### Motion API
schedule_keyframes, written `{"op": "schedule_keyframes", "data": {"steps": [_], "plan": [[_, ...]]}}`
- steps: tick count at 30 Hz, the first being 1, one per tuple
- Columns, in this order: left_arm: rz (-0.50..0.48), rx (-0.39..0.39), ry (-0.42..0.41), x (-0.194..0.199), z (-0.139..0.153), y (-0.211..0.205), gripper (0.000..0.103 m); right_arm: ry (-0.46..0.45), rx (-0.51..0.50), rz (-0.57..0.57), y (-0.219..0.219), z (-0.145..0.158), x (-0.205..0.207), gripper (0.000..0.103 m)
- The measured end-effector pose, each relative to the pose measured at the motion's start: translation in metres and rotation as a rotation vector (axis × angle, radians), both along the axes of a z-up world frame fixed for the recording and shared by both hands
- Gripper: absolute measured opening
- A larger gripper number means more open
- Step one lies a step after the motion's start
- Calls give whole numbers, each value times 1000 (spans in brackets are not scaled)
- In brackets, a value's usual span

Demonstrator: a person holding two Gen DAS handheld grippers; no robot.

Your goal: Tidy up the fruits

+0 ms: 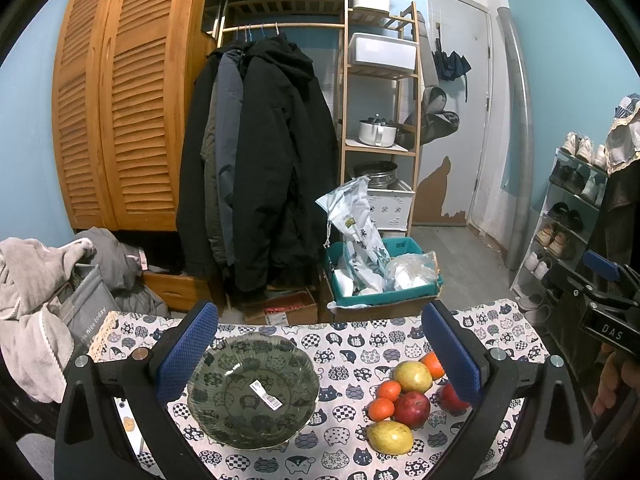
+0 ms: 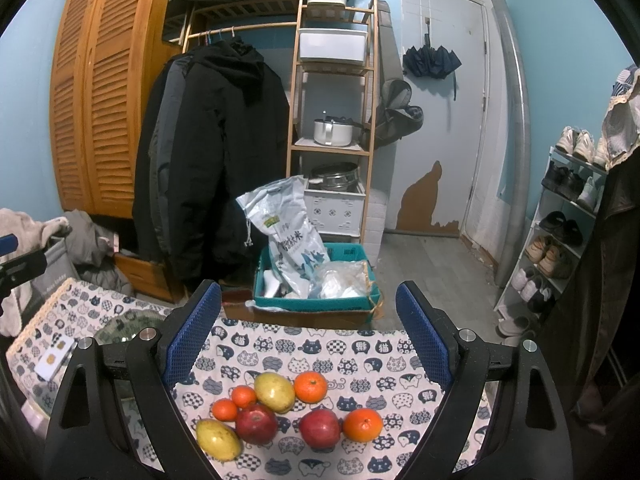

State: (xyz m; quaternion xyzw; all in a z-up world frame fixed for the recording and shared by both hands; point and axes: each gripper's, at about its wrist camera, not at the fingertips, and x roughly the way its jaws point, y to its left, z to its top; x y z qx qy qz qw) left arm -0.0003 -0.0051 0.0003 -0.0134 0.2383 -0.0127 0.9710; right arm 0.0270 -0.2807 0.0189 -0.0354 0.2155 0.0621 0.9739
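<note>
A counter under a cat-print cloth [image 1: 352, 356] carries an empty dark scalloped glass bowl [image 1: 253, 390] left of clustered apples, pears and oranges [image 2: 280, 408]. The left gripper [image 1: 320, 360] hovers spread wide over the bowl. The right gripper [image 2: 308, 344] hovers spread wide above the fruit.

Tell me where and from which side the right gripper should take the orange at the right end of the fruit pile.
Grip the orange across its round middle, coming down from above and the right. Its right and far sides face bare tablecloth, while its left side sits against a red apple, so put one finger on the far side and one on the near side. The right gripper is open wide enough, I judge.
</note>
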Motion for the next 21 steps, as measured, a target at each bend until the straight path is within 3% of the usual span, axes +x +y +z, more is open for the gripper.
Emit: {"op": "schedule_keyframes", "data": {"steps": [21], "plan": [[0, -3, 5, 0, 2, -1, 103, 0, -1, -1, 1, 0, 0, 88]]}}
